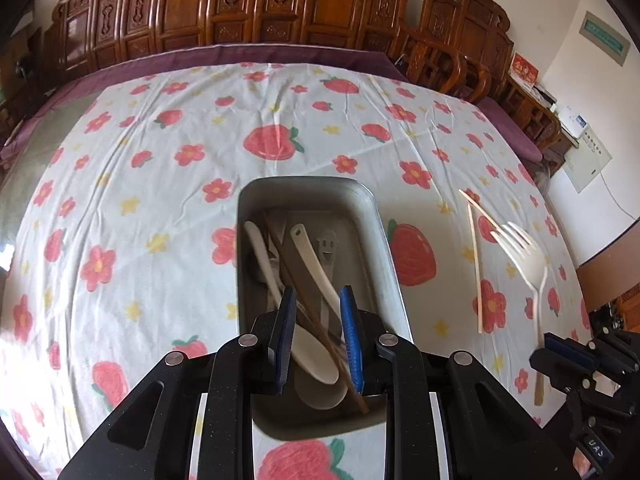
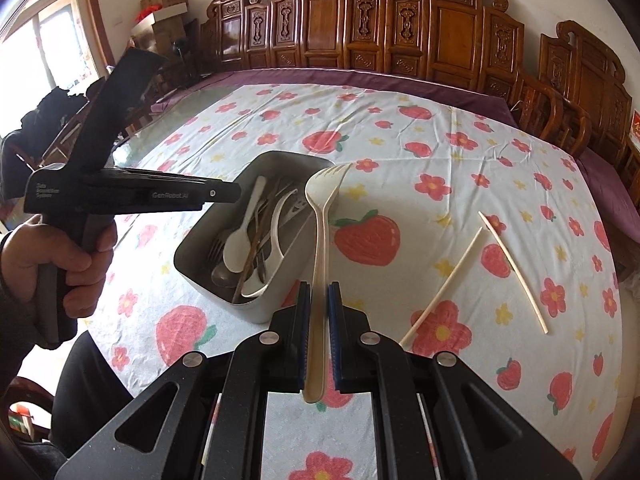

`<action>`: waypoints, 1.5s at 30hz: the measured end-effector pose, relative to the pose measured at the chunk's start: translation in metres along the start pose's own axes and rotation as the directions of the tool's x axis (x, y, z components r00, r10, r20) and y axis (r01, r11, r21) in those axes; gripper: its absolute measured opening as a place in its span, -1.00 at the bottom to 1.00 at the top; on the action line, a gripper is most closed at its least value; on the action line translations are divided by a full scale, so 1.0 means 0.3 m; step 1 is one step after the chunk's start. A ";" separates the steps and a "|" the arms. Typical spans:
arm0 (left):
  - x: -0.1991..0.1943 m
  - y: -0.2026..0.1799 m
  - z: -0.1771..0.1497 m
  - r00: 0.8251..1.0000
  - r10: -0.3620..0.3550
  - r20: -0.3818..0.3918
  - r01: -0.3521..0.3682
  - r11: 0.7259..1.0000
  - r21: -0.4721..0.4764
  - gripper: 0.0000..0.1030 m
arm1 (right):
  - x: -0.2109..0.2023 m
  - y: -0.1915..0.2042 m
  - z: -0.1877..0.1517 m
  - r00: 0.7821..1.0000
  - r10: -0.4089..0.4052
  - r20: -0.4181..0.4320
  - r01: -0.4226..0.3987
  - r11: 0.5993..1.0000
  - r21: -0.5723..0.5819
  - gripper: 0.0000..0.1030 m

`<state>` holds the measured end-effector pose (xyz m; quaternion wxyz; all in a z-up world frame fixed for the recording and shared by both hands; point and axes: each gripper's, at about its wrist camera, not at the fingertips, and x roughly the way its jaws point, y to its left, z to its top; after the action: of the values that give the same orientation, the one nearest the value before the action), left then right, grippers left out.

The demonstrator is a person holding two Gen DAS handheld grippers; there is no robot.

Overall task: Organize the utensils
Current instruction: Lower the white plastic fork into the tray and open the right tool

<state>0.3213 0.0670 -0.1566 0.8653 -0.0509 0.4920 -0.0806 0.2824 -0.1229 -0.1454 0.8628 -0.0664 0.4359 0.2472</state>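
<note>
Nearest me, my right gripper [image 2: 319,292] was closed on the handle of the cream fork [image 2: 320,236], tines pointing away and raised off the cloth, just beside the near right wall of the grey tray [image 2: 264,308]. My left gripper [image 1: 316,312] hovered over the tray's near end with its jaws parted; I think nothing was pinched between them, though the white spoon [image 1: 308,352] and a brown chopstick [image 1: 320,328] lay right beneath, so the view was not clean.

I judged the step in hand to be carrying the fork over to join the utensils already in the tray. The next move called for lifting the tines over the rim and swinging left, then letting go lengthwise along the tray, with my left gripper drawn back first to leave room.

Farther right, two pale chopsticks [image 2: 516,264] lay loose on the strawberry tablecloth [image 2: 400,152], well apart from the tray. Beyond them the cloth ran open to the carved wooden chairs [image 2: 360,28].
</note>
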 end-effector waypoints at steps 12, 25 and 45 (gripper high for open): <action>-0.171 0.094 -0.081 0.995 0.055 0.084 -0.056 0.998 0.011 -0.35 | 0.108 0.101 0.080 0.999 0.045 -0.016 -0.046 0.999 -0.029 -0.80; -0.271 0.205 -0.144 0.988 0.097 0.121 -0.097 0.995 -0.006 -0.35 | 0.308 0.147 0.194 0.994 0.084 -0.068 -0.083 0.996 0.025 -0.80; -0.291 0.181 -0.139 0.985 0.094 0.144 -0.096 0.995 0.004 -0.32 | 0.380 0.167 0.263 0.995 0.083 -0.060 -0.083 0.997 0.006 -0.76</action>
<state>0.2463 0.1364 -0.1133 0.9016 -0.0284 0.4300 -0.0381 0.3716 -0.0113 -0.1816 0.8385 -0.0542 0.4644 0.2799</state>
